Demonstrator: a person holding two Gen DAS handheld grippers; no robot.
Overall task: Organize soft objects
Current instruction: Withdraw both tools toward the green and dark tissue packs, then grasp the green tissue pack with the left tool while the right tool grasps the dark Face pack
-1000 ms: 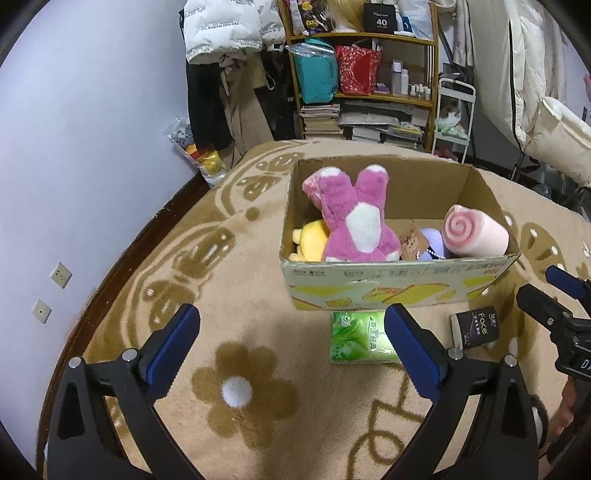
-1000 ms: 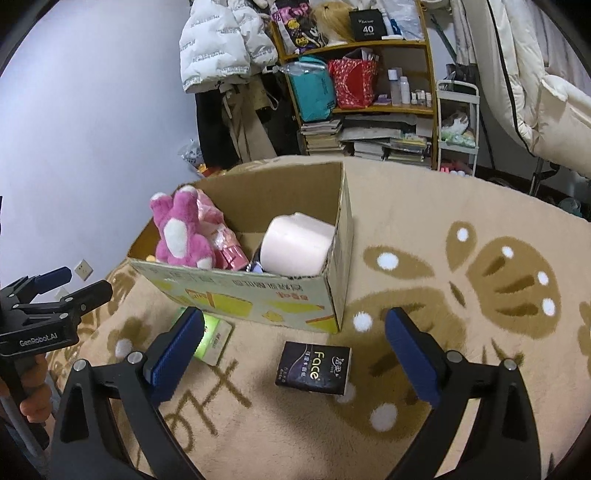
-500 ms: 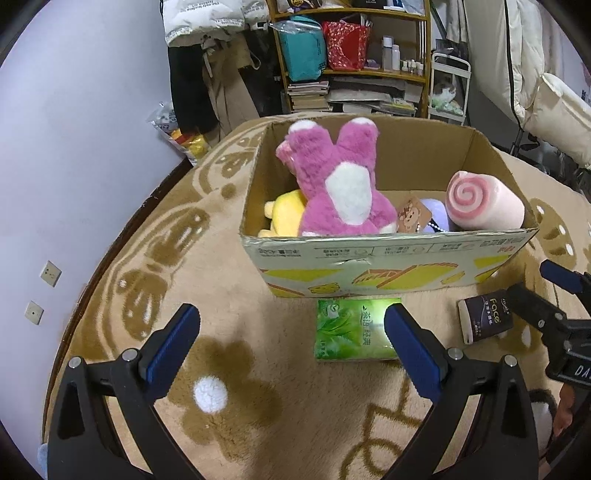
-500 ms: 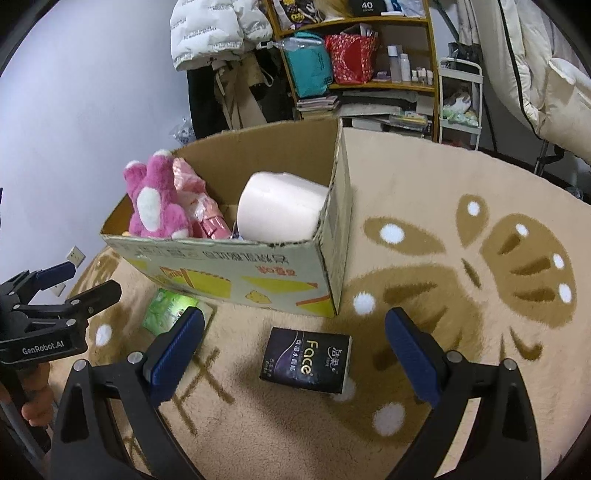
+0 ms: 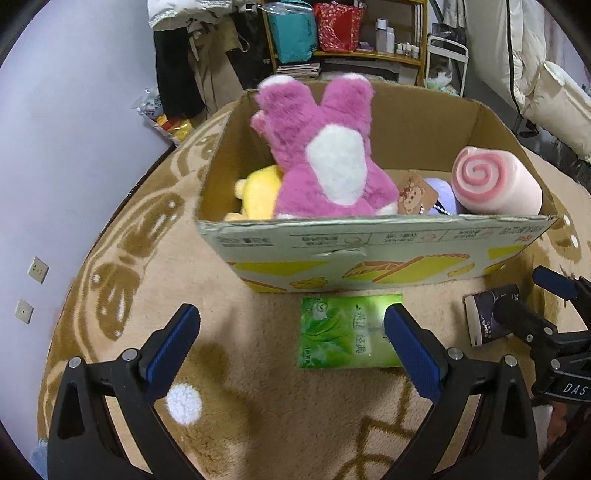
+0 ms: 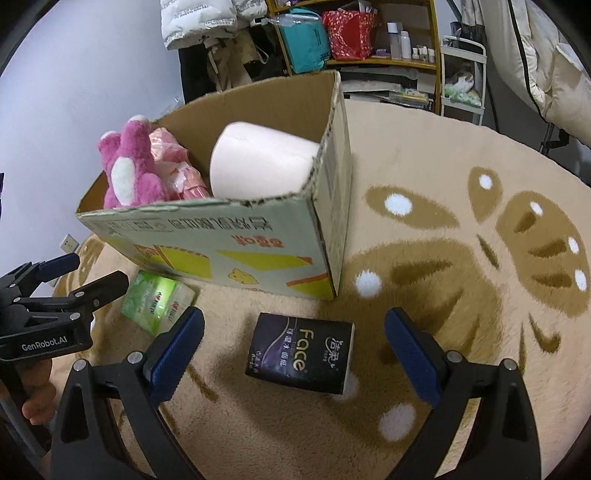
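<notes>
A cardboard box [image 5: 369, 251] stands on the carpet and holds a pink plush [image 5: 325, 155], a yellow plush [image 5: 255, 192] and a pink swirl roll cushion [image 5: 495, 181]. A green tissue pack [image 5: 343, 332] lies on the carpet just in front of the box, near my open, empty left gripper [image 5: 288, 339]. A dark "Face" tissue pack [image 6: 301, 352] lies on the carpet between the fingers of my open, empty right gripper [image 6: 291, 343]. The box [image 6: 229, 247] and the green pack [image 6: 157, 299] also show in the right wrist view.
The beige carpet [image 6: 461, 258] with brown patterns spreads to the right. A lilac wall [image 5: 55, 129] runs along the left. Shelves with bags and books [image 5: 332, 33], hanging coats [image 6: 207, 22] and a white chair [image 5: 554, 85] stand behind the box.
Both grippers have moved forward and down toward the box and the tissue packs. The dark pack now lies between the right fingers. Both stay open.
</notes>
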